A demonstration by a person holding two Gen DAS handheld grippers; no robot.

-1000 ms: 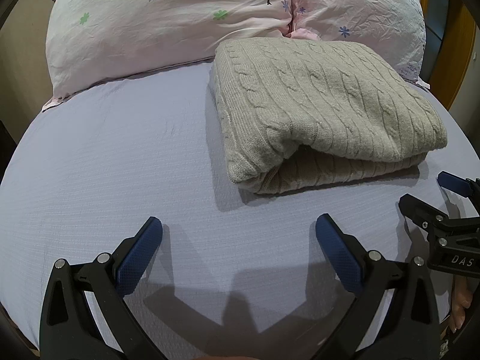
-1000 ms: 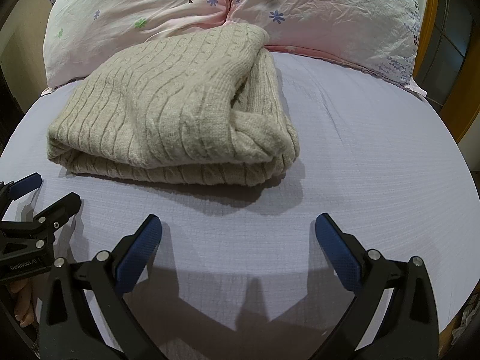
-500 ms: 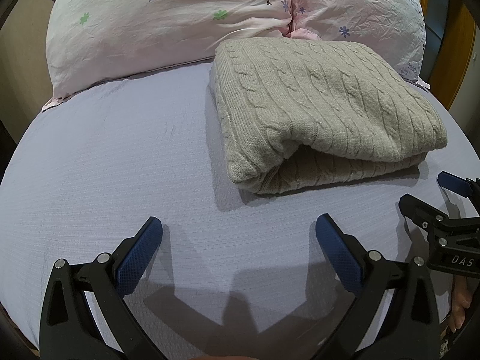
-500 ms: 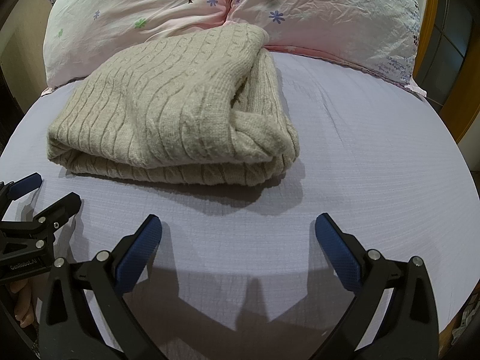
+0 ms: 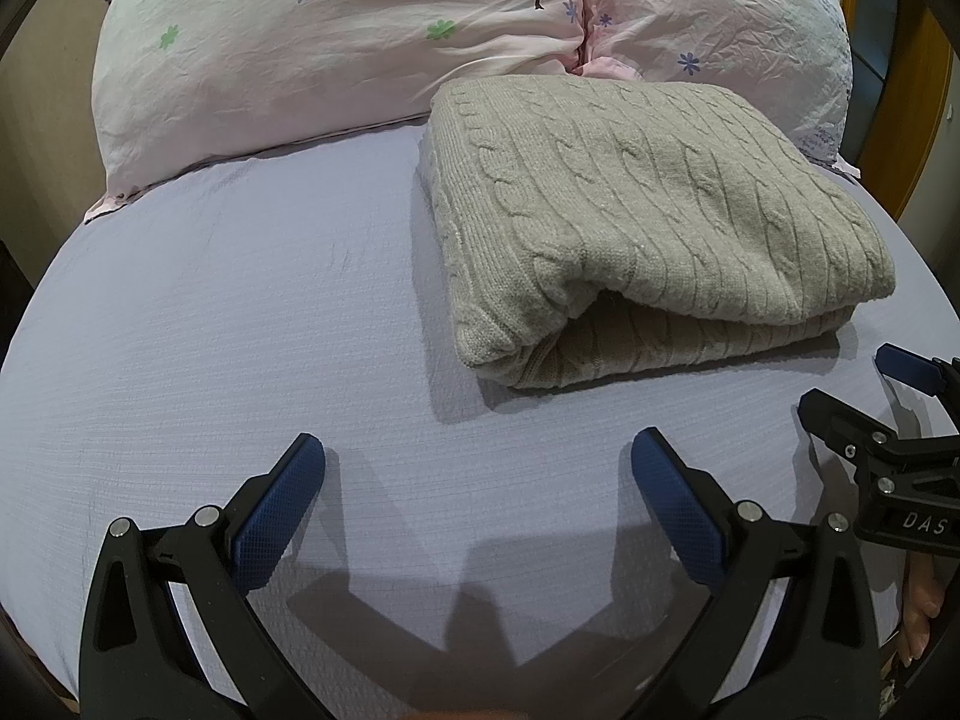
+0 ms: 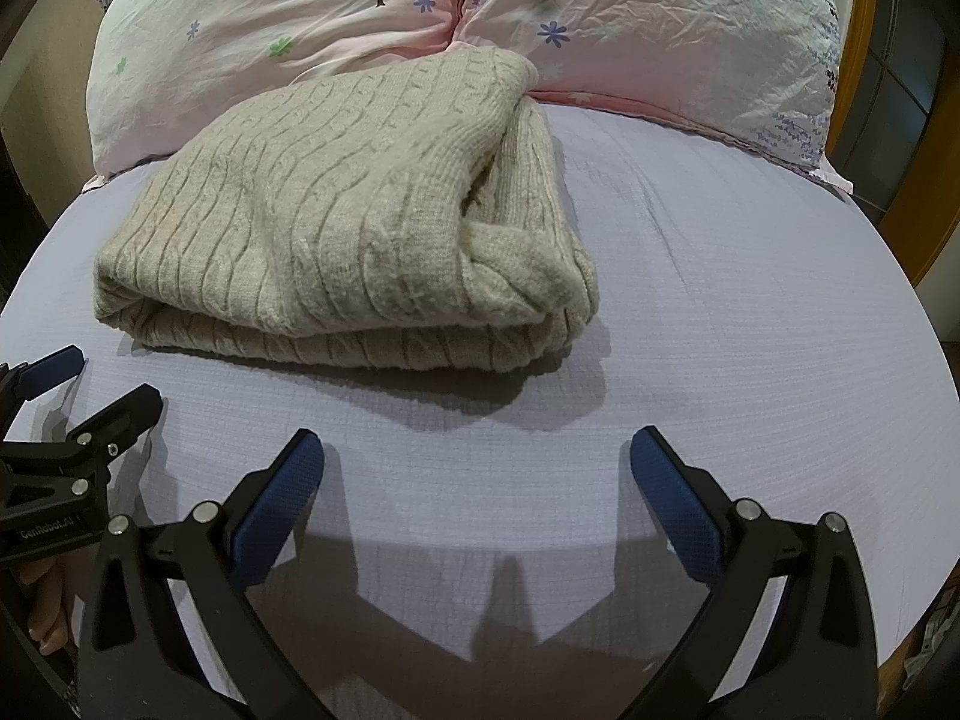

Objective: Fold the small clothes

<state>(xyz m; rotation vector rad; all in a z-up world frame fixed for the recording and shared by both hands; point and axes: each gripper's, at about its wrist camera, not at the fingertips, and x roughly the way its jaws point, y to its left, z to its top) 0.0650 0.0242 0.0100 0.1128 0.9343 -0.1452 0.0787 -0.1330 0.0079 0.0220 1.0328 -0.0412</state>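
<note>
We see a chunky cable-knit wool sweater point(image 5: 648, 210), a finely ribbed matt cotton bed sheet point(image 5: 210, 330), crinkled smooth pillows point(image 5: 330, 42), and textured rubbery claw pads point(image 5: 270, 516).

home bedroom | bed w/ lilac sheet point(image 5: 240, 312) | floral pillows point(image 5: 336, 42) | wood doorframe point(image 6: 936, 180)

We read two bits of lettering, both white on black gripper bodies. In the left wrist view, the right gripper point(image 5: 852, 387) at the frame's right edge bears "DAS", cut off by the edge. In the right wrist view, the left gripper point(image 6: 111, 381) at the left edge bears "GenRobot.AI" on its side
</note>
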